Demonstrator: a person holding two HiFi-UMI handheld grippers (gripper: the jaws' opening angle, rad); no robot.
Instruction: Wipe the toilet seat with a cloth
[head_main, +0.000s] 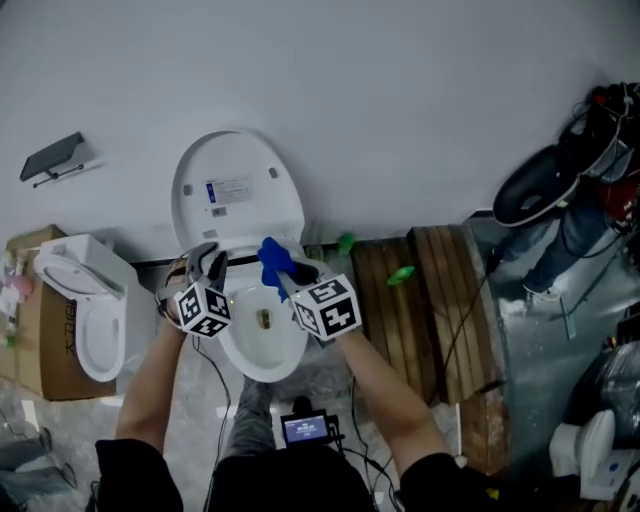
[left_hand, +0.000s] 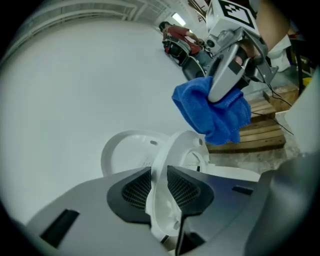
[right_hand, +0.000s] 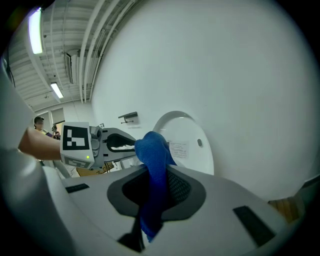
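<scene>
- The cloth is a soft blue towelling rag, light and limp; the right tongs pinch it near its middle, so one bunch stands above the jaws and a tail hangs below, all held over the bowl
- It will likely fold and drag rather than slide, so a bunched hold like this suits wiping; the loose tail may dip into the bowl
- The left tongs pinch the rim of the white seat, which stands tilted up, edge-on between the pads
- The seat looks like hard, smooth plastic: stiff, hinged at the back, slippery in a thin pinch and apt to drop if the hold gives
- The lid leans open against the wall behind
- A second toilet sits on a cardboard box on the floor to the left; a wooden pallet lies just beside the toilet on the right, with a cable across it; neither blocks the seat
- The two tongs are close together, so the left one may crowd the cloth's sweep
</scene>
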